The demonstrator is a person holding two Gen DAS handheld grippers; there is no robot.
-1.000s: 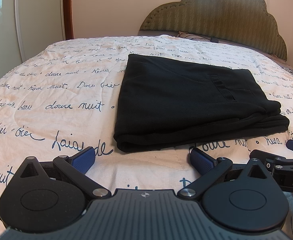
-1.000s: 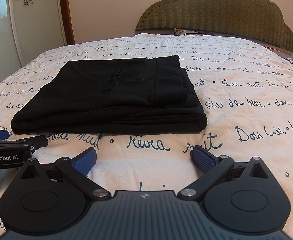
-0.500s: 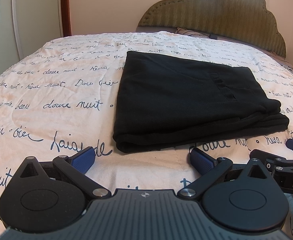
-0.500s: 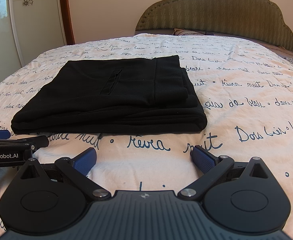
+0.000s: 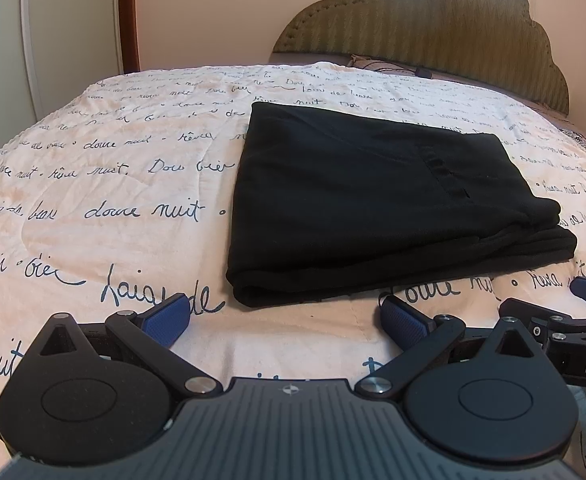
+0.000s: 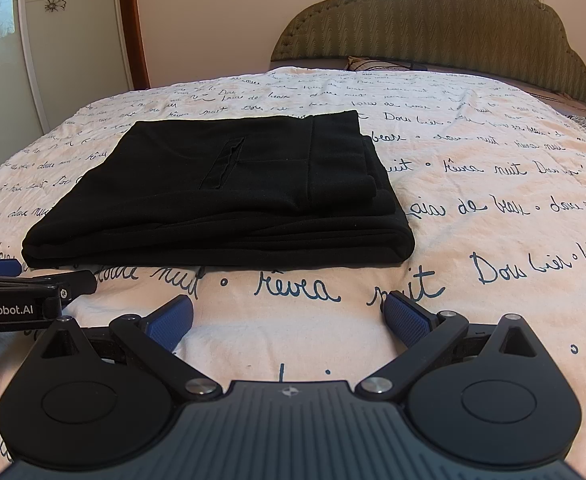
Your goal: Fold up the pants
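Note:
The black pants (image 5: 365, 204) lie folded in a flat rectangular stack on the bed, with a pocket seam on top; they also show in the right wrist view (image 6: 229, 196). My left gripper (image 5: 287, 318) is open and empty, just in front of the stack's near edge. My right gripper (image 6: 289, 318) is open and empty, a little before the stack's near edge. Each gripper shows at the edge of the other's view: the right one (image 5: 573, 308) and the left one (image 6: 17, 280).
The bed has a pale quilt (image 6: 493, 208) printed with dark script. A green padded headboard (image 6: 433, 20) stands at the far end. A wall, a wooden door frame (image 6: 137, 20) and a glass panel stand at the left.
The left wrist view has tilted down slightly, so the pants sit a bit lower in it. The pants and the right gripper have not moved.

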